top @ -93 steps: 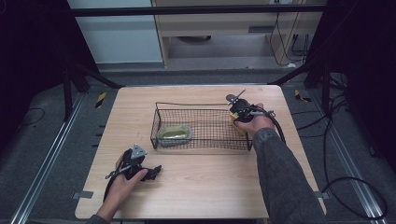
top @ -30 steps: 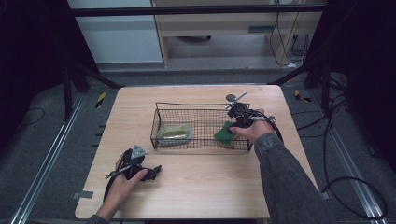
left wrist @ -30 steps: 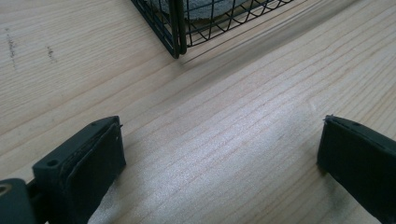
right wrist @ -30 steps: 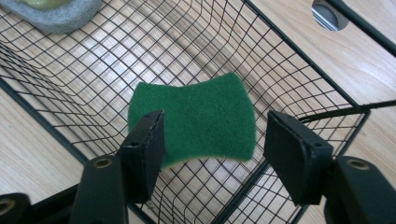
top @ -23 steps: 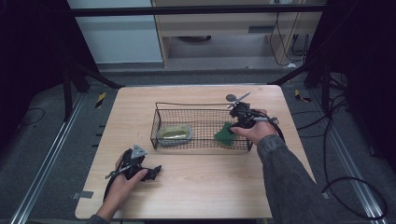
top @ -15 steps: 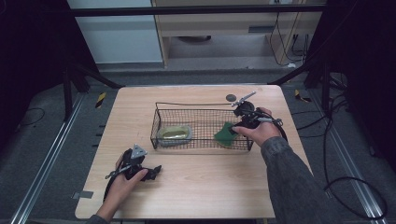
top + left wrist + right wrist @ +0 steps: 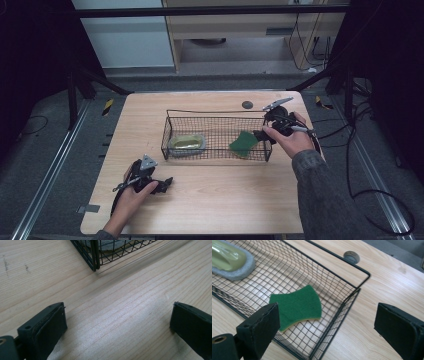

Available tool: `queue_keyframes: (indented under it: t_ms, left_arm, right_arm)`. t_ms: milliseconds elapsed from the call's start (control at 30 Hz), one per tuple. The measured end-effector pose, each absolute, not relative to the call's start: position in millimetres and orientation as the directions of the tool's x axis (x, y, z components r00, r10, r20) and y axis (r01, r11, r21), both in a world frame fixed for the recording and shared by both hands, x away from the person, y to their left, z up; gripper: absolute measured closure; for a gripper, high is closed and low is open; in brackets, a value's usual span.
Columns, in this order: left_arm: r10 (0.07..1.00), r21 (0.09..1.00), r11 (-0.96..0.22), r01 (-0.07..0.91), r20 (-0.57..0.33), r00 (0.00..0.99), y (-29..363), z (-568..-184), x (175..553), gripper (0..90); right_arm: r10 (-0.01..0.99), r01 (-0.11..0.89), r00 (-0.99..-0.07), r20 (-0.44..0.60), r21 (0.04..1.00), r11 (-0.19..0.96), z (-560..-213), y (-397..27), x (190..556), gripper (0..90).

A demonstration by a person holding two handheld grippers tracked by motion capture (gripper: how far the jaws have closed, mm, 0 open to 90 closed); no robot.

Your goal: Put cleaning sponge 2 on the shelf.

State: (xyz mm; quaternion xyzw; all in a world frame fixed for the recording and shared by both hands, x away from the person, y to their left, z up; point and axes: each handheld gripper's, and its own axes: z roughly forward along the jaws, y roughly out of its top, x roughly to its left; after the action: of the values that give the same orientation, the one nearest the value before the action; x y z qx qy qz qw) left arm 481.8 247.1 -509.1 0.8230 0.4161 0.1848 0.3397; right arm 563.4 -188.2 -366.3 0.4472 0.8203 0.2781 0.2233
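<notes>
Now the right gripper point(image 7: 263, 134) hangs at the wire basket's point(image 7: 215, 155) end, its jaws just opened wide with nothing between them; the green scouring sponge point(image 7: 297, 306) lies on the mesh floor just ahead of them. The left gripper point(image 7: 162, 184) rests on the table point(image 7: 120, 315), jaws apart, empty.

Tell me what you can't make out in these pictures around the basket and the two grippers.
- Brush, left gripper view: cut off by the top edge.
- Green sponge, right gripper view: near corner hidden behind the jaw.
- Round dark spot on the table, high view: too small to identify.
</notes>
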Motion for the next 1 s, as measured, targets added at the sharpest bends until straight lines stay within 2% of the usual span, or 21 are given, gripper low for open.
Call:
queue_keyframes:
  t_ms: [1000]
  left_arm:
    - [0.811, 0.712, -0.422, 0.561, 0.02, 0.585, 247, -509, 482, 0.0]
  right_arm:
    - [0.896, 0.55, -0.423, -0.139, 0.746, 0.375, -359, -242, 535, 7.7]
